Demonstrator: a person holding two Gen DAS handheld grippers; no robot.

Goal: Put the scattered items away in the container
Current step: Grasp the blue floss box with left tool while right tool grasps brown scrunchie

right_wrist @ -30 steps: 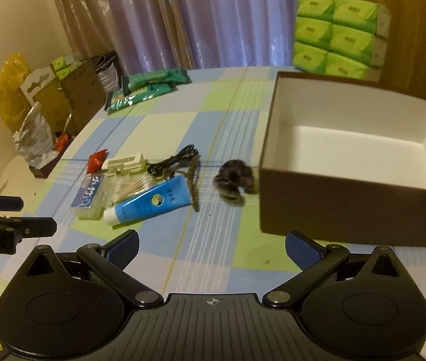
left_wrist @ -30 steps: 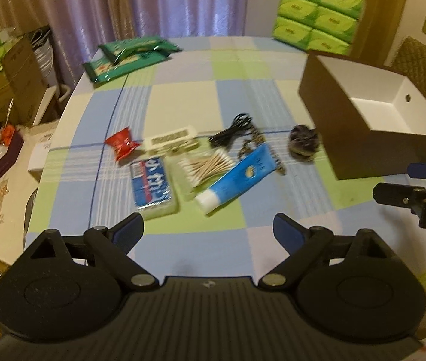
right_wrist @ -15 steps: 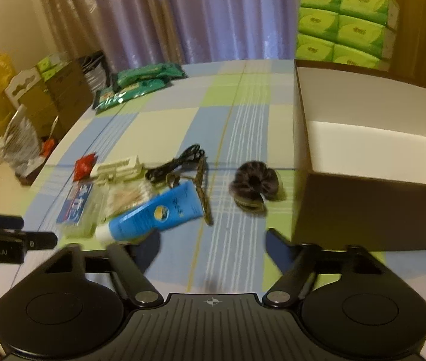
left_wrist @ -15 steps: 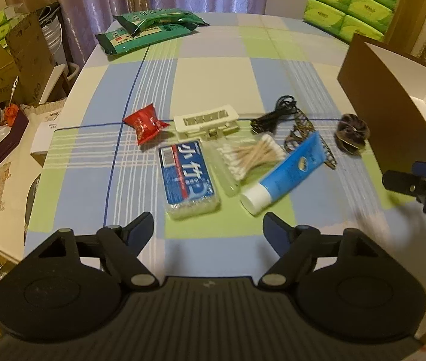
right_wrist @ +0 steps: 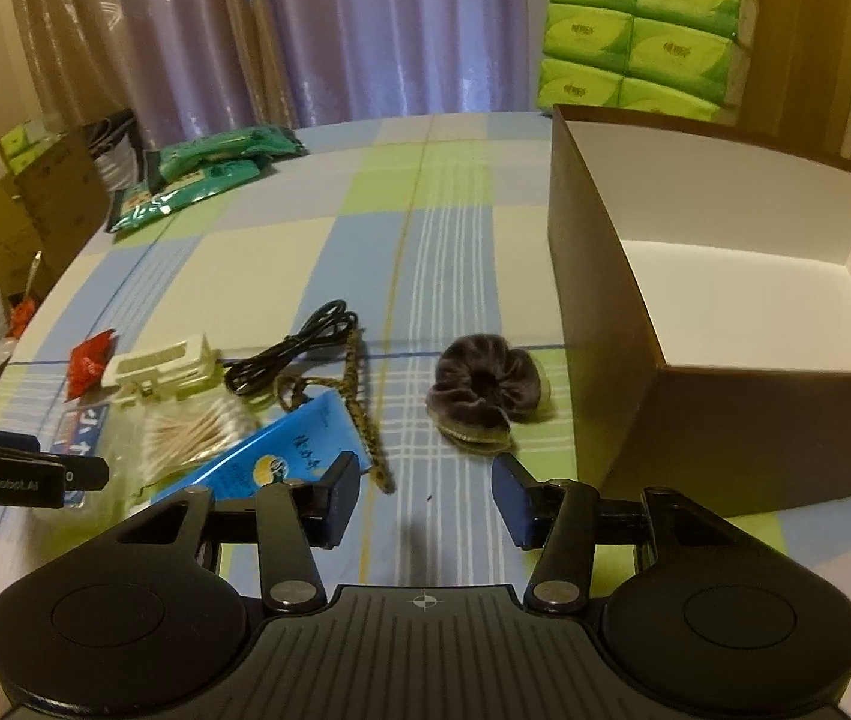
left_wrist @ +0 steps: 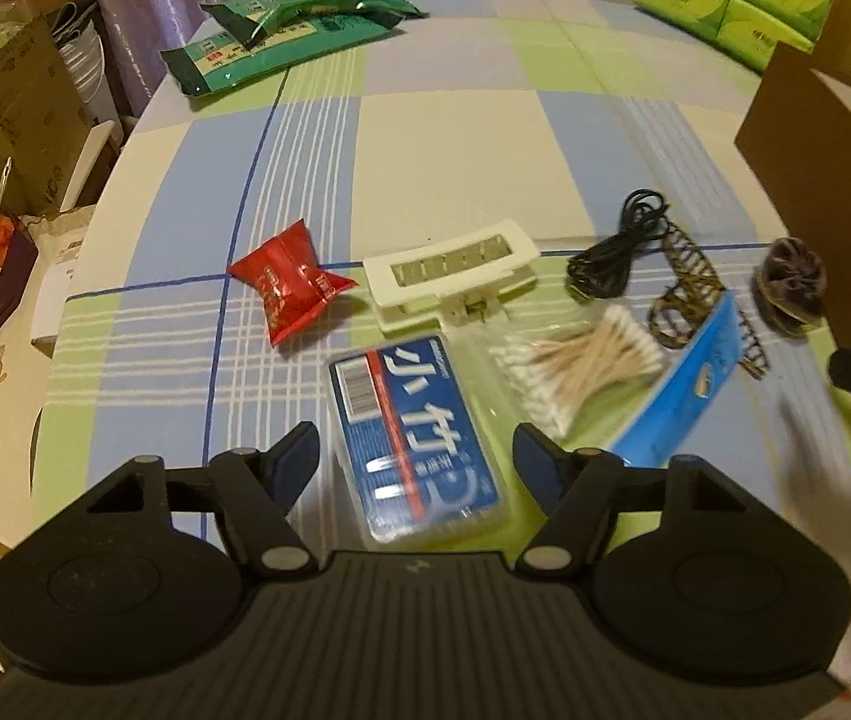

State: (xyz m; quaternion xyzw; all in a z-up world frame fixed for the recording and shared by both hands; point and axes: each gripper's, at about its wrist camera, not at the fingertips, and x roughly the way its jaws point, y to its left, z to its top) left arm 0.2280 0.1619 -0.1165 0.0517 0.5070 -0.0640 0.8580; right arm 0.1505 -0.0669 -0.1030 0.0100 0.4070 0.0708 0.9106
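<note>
Warm, dim indoor light washes both my views yellowish. Fisheye bending curves the table edge and blackens the corners. In my left view, motion blur smears the lower right, around the blue tube. The box interior glows bright white in my right view. Soft shadows sit under my grippers' fingers. Curtains look grainy.

Open jaws astride blue packet, seemingly
</note>
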